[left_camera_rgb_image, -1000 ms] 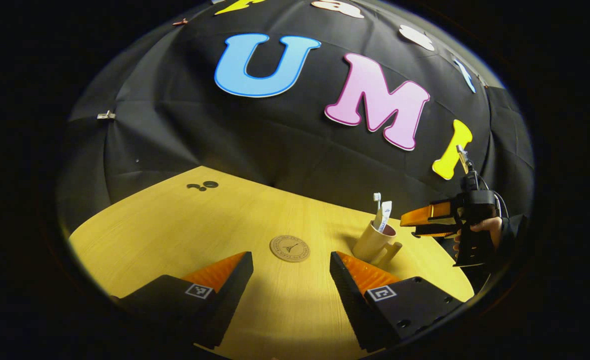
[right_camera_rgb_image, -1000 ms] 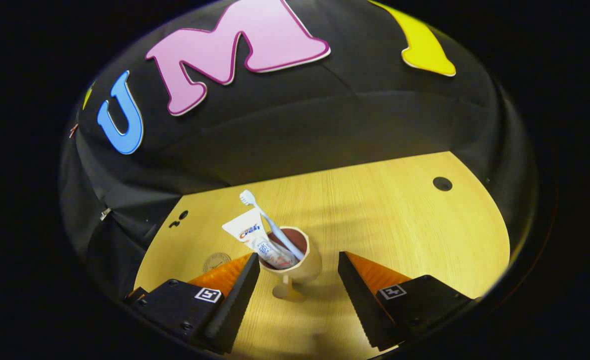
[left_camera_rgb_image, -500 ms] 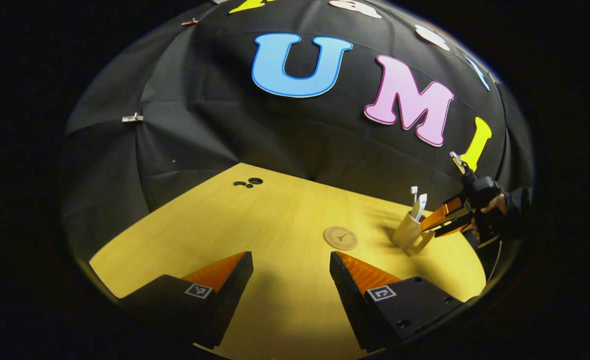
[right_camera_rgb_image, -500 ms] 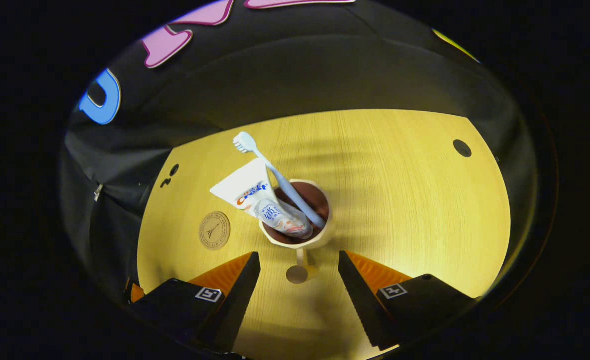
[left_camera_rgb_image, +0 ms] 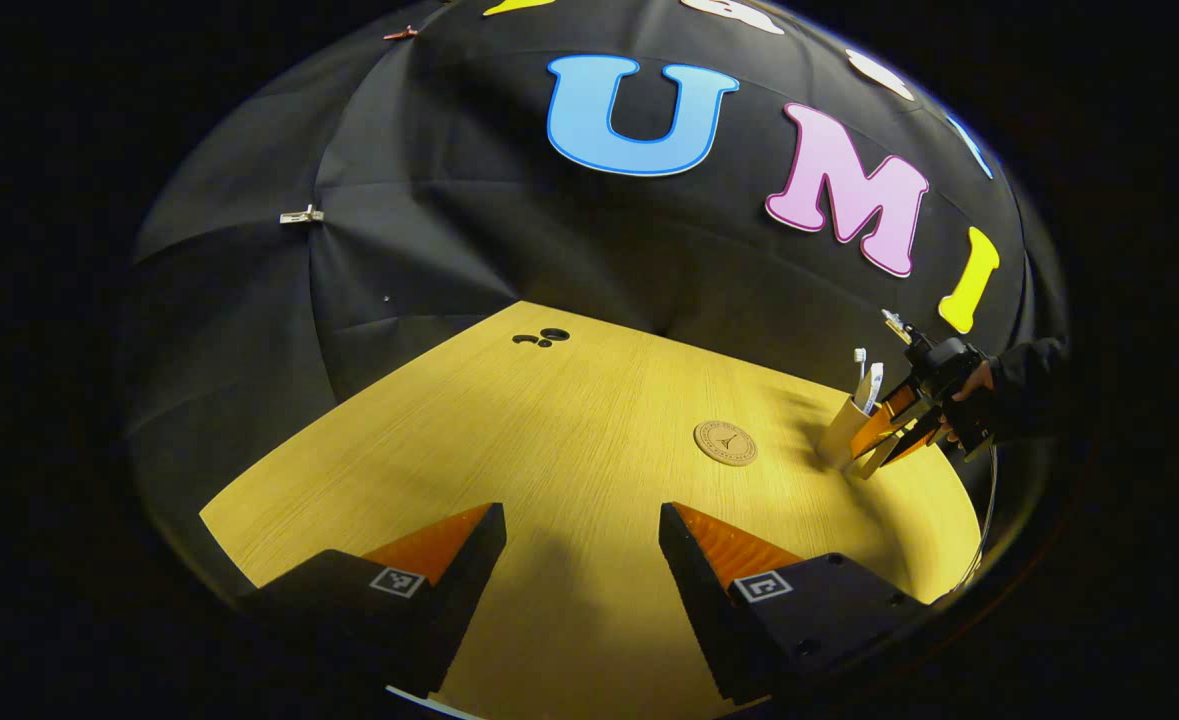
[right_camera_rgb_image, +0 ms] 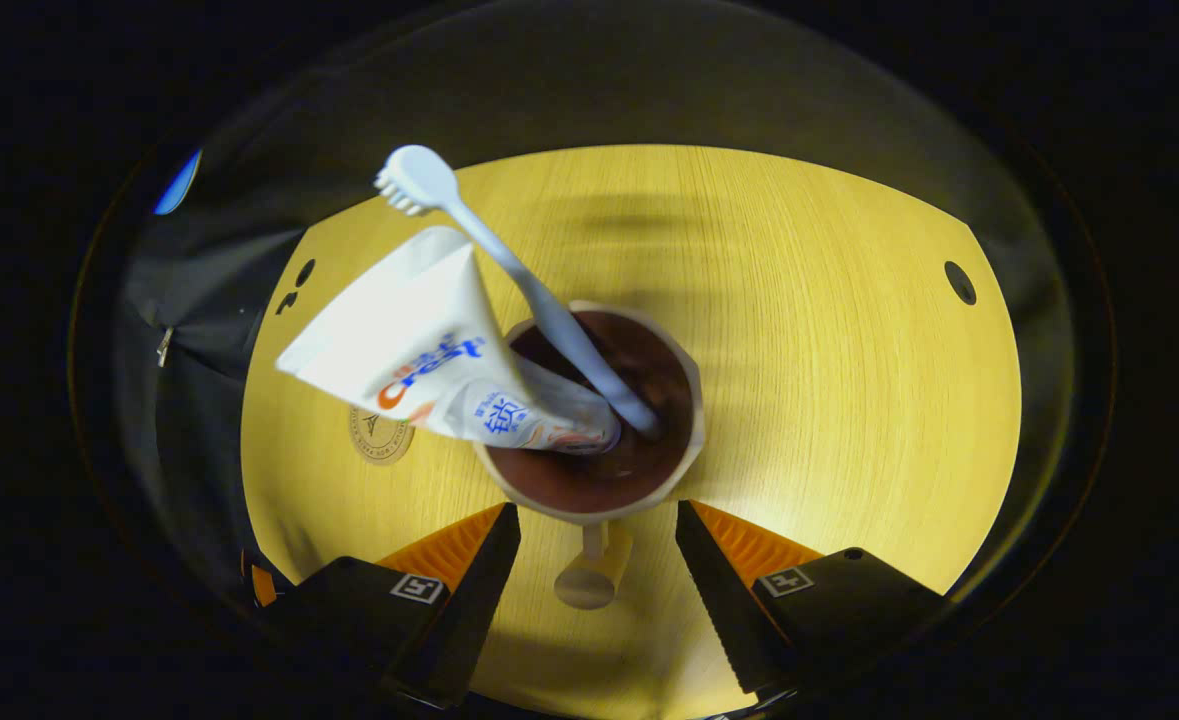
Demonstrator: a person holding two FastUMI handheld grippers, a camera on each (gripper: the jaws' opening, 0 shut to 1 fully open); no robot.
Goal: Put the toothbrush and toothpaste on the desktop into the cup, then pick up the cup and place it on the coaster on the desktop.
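A beige cup (right_camera_rgb_image: pixel 589 420) with a dark inside stands on the wooden desktop (right_camera_rgb_image: pixel 829 380). A pale blue toothbrush (right_camera_rgb_image: pixel 509 260) and a white toothpaste tube (right_camera_rgb_image: pixel 419 360) lean out of it to the left. My right gripper (right_camera_rgb_image: pixel 597 530) looks down on the cup from close above, open, with the cup's handle (right_camera_rgb_image: pixel 594 570) between its fingers and not touched. The round coaster (right_camera_rgb_image: pixel 381 440) lies left of the cup, partly behind the tube. In the left gripper view my left gripper (left_camera_rgb_image: pixel 581 520) is open over bare desktop. Far right there stand the coaster (left_camera_rgb_image: pixel 725 442), cup (left_camera_rgb_image: pixel 842 435) and right gripper (left_camera_rgb_image: pixel 889 440).
Small dark holes mark the desktop at its far left (left_camera_rgb_image: pixel 547 337) and far right (right_camera_rgb_image: pixel 960 283). A person's hand and dark sleeve (left_camera_rgb_image: pixel 999 380) hold the right gripper at the desk's right edge. The black cloth wall stands behind the desk.
My right gripper has come down and in over the cup, so the handle now lies between its open fingers. My left gripper has drawn away to the left, staying open.
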